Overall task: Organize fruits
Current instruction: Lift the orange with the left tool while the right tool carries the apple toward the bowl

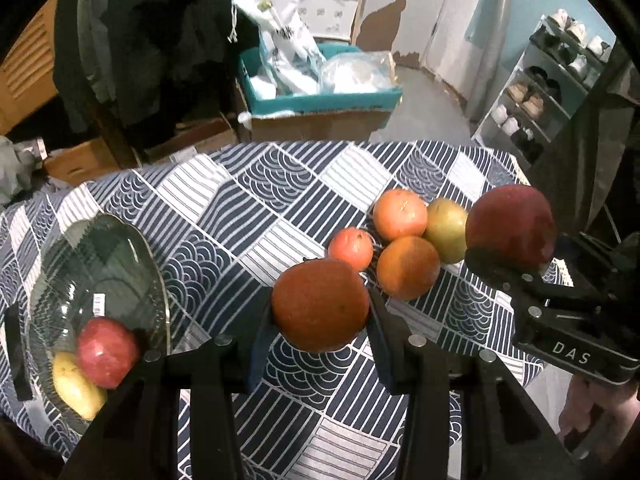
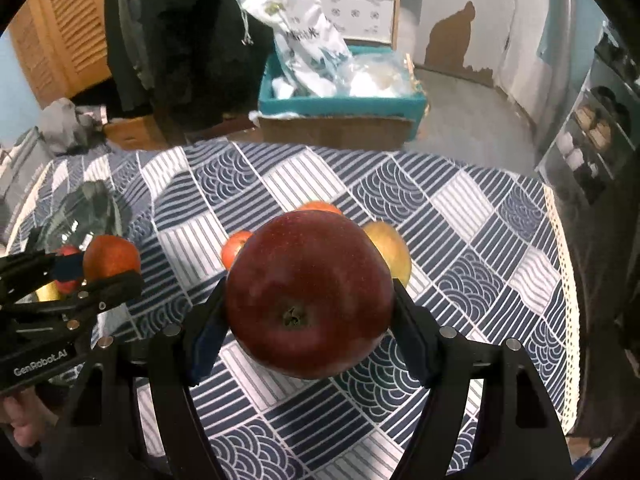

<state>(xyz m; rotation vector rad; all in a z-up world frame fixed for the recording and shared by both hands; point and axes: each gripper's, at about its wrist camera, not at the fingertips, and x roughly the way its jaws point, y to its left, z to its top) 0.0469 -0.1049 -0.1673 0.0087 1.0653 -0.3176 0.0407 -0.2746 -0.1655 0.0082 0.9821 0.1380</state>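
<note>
Left gripper (image 1: 320,316): jaws clamped on a round, matte orange fruit (image 1: 320,304), held clear above the bench (image 1: 224,216).
Right gripper (image 2: 310,312): jaws clamped on a large, glossy dark-red apple (image 2: 310,296), also off the surface.
Ribbed clear glass bowl (image 1: 120,248): left of the left jaws, near the bench's left edge; holds a red apple (image 1: 107,352) and a smooth yellow fruit (image 1: 74,386).
Remaining cluster of four round fruits (image 1: 404,240): between the two jaws, on the blue-and-white patterned cloth.
Open cloth: broad stretch ahead of the jaws to the far edge.
</note>
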